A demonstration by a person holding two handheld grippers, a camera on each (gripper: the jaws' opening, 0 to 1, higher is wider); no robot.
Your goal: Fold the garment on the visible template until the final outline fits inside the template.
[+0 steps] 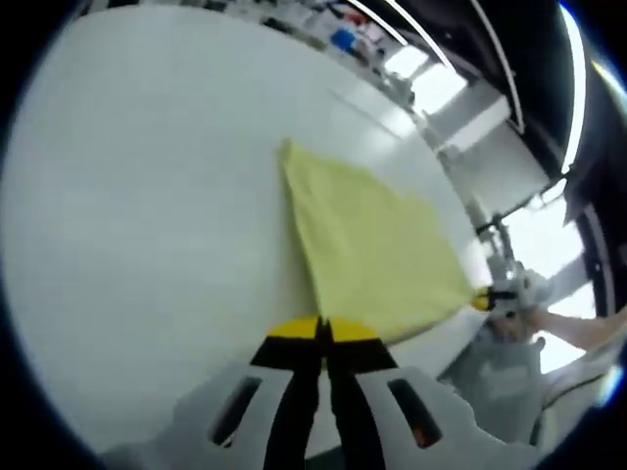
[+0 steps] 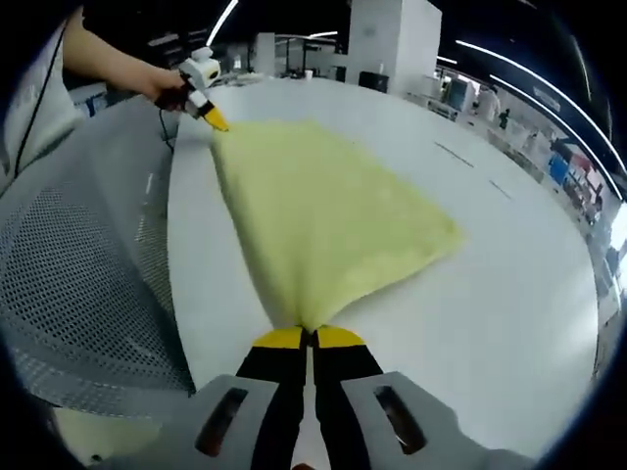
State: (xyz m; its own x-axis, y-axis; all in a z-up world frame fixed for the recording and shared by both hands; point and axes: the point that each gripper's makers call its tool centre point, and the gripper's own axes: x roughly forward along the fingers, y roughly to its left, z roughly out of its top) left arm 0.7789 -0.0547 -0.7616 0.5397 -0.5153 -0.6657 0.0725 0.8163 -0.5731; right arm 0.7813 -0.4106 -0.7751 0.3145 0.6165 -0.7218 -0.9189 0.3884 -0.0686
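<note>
Nearest to me in the left gripper view are my own yellow-tipped jaws, pressed together — my left gripper (image 1: 322, 328) is clamped on one corner of the yellow cloth (image 1: 367, 245). From that pinch the cloth fans out toward 1 o'clock across the white table (image 1: 147, 225), one corner pointing up at about 12 and another stretched to 3 o'clock, where my right gripper (image 1: 482, 300) holds it at the table's edge, a hand (image 1: 549, 318) behind it.

In the right gripper view the same thing holds from the other end: my right gripper (image 2: 308, 336) has its jaws closed tight on a gathered corner of the cloth (image 2: 323, 215), which widens toward 12 o'clock over the table (image 2: 490, 264). At 11 o'clock my left gripper (image 2: 216, 121) grips the far corner — a hand (image 2: 162, 83) wraps its handle. A grey perforated surface (image 2: 88, 294) lies at 9 o'clock, beside the table edge.
</note>
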